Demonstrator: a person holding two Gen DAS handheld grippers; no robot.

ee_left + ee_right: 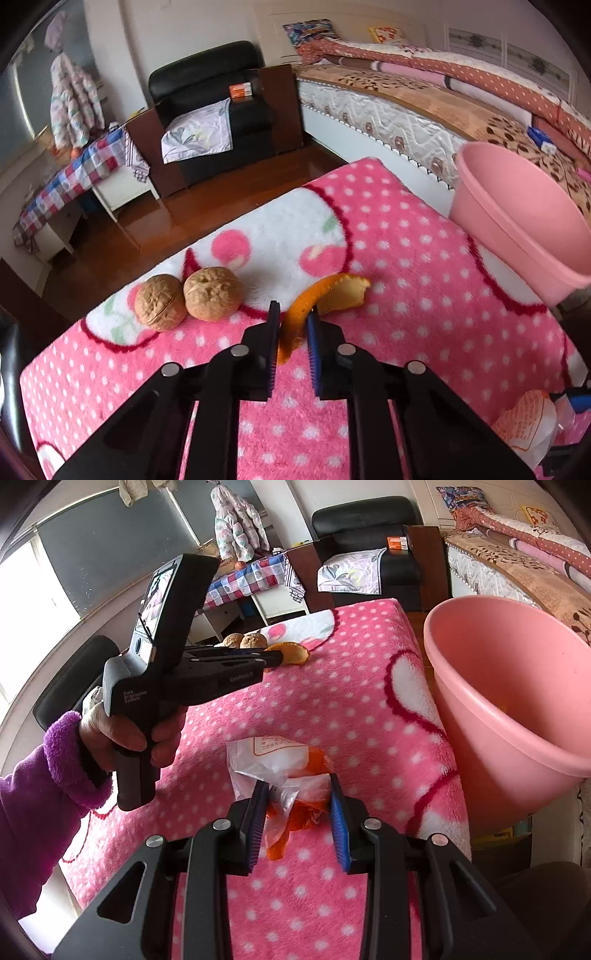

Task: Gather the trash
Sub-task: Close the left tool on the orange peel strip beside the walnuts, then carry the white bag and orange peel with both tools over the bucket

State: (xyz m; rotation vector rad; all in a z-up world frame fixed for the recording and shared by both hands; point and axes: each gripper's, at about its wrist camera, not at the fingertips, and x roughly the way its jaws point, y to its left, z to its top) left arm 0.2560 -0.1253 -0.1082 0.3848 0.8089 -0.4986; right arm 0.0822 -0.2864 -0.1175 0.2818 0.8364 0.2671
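A curled orange peel (332,291) lies on the pink polka-dot blanket (406,251). My left gripper (293,310) is shut on the peel's near strip, which fills the narrow gap between the pads. In the right wrist view the same gripper (279,657) touches the peel (293,652). A crumpled clear plastic wrapper (280,760) with orange print sits between the pads of my right gripper (299,781), which is shut on it. The wrapper (524,428) also shows at the lower right of the left wrist view. A pink bucket (498,701) stands at the right.
Two walnuts (160,302) (212,293) rest just left of the peel. A hand in a purple fleece sleeve (55,775) holds the left gripper. Beyond the blanket are wooden floor (221,192), a black armchair (214,81) and a bed (406,96).
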